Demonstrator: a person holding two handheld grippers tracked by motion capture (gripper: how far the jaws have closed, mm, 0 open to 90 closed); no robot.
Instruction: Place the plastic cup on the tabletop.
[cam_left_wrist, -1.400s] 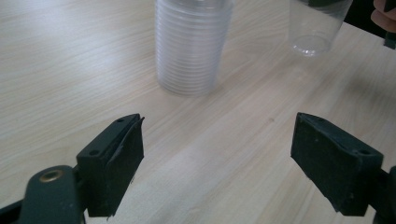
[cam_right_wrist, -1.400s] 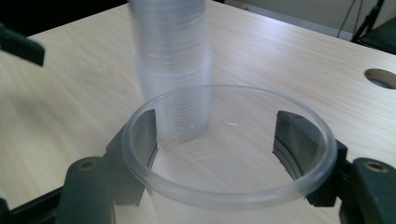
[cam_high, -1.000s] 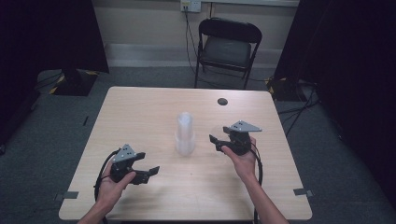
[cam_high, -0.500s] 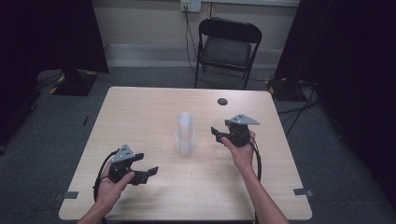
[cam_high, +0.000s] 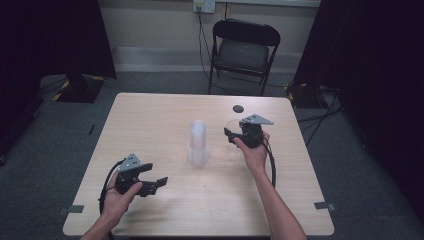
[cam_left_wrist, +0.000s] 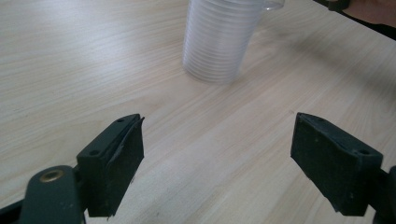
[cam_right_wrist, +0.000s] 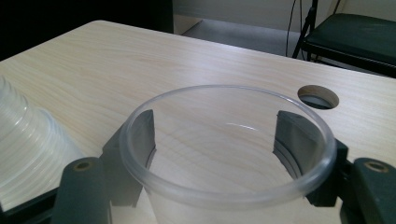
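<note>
High view, nearest part: the left tongs (cam_high: 150, 184) are held low over the surface (cam_high: 165, 210) with the jaws wide apart and nothing between them; against the earlier pictures they are seen in the same place. In the left gripper view, the stack of clear cups (cam_left_wrist: 219, 39) is seen ahead of the open jaws, well apart from them.

A little farther, the right tongs (cam_high: 231, 136) have been carried away from the stack (cam_high: 198, 142) toward the far right part of the surface. A single clear cup (cam_right_wrist: 229, 154) is held upright between the jaws, its rim standing above them; in the high view the cup (cam_high: 232, 129) can be made out only faintly. The jaws have just been opening a little, with the cup between them, and from the pictures it is judged that the pads press on its wall. It is judged that one cup has been separated from the stack and is about to be set down on its own.

Beyond it, a round hole (cam_high: 238, 108) is seen in the pale wooden surface. Behind the table a black folding chair (cam_high: 242, 52) stands on grey carpet, with dark curtains at both sides and a wall socket (cam_high: 204, 5) above.
</note>
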